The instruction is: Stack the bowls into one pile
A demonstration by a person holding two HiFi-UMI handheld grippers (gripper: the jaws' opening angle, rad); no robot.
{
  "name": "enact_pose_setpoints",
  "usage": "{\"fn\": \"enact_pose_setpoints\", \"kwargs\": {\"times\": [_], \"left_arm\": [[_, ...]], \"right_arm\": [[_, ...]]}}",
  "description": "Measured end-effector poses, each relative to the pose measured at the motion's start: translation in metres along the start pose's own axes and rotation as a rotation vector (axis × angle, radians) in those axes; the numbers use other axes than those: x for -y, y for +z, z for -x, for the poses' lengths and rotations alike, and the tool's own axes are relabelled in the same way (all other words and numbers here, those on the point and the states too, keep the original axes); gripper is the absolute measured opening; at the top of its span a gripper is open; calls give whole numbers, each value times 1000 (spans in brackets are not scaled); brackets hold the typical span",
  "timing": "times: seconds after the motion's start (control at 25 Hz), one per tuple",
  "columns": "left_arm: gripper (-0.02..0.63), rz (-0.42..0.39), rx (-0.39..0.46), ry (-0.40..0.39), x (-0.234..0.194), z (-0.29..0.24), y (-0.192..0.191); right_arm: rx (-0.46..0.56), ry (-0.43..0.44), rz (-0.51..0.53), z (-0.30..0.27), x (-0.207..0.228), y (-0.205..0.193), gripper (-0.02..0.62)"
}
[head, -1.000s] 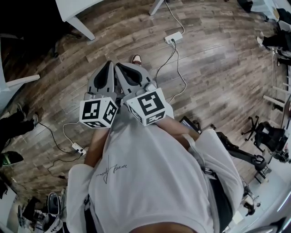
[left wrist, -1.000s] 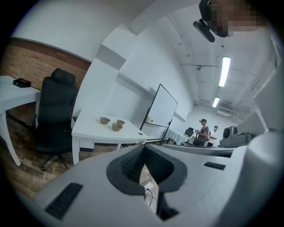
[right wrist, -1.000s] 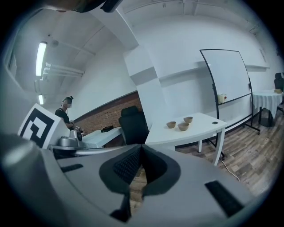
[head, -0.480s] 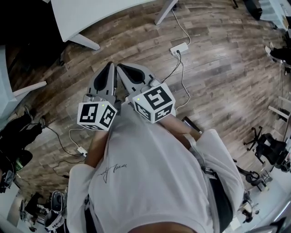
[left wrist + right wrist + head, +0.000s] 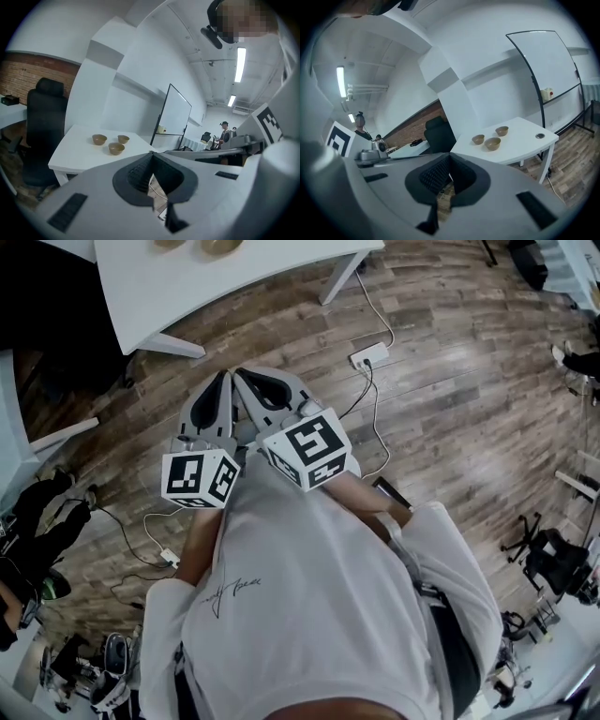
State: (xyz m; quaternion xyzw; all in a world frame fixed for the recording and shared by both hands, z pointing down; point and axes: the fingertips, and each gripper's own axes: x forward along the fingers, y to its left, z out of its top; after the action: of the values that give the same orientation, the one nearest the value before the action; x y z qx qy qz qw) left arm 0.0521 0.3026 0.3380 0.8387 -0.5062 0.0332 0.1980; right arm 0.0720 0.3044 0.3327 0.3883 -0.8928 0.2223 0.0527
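Left gripper view shows the left gripper [image 5: 151,159] with jaws together, empty (the right gripper [image 5: 450,161] likewise); three bowls [image 5: 116,148] stand unstacked on the table [image 5: 75,153] ahead.

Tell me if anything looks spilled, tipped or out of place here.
Nothing stands out. The three bowls sit upright and apart on the white table; only cables trail loose across the wood floor.

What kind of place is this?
Probably an office or lab workspace: a white table, a black office chair, a whiteboard on a stand, and a power strip on the wooden floor.
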Motion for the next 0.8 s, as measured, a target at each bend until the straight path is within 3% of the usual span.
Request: {"fn": "enact_pose_setpoints", "kwargs": {"times": [0.16, 0.36, 0.8], "left_arm": [[5, 39, 7, -37, 7, -13, 1], [5, 28, 5, -79, 5, -30, 5], [5, 28, -6, -99, -26, -88, 22]], "right_arm": [[-6, -10, 15, 1, 15, 5, 8], [-25, -5, 3, -8, 29, 11, 8], [-65, 0, -4, -57, 71, 31, 8]]}}
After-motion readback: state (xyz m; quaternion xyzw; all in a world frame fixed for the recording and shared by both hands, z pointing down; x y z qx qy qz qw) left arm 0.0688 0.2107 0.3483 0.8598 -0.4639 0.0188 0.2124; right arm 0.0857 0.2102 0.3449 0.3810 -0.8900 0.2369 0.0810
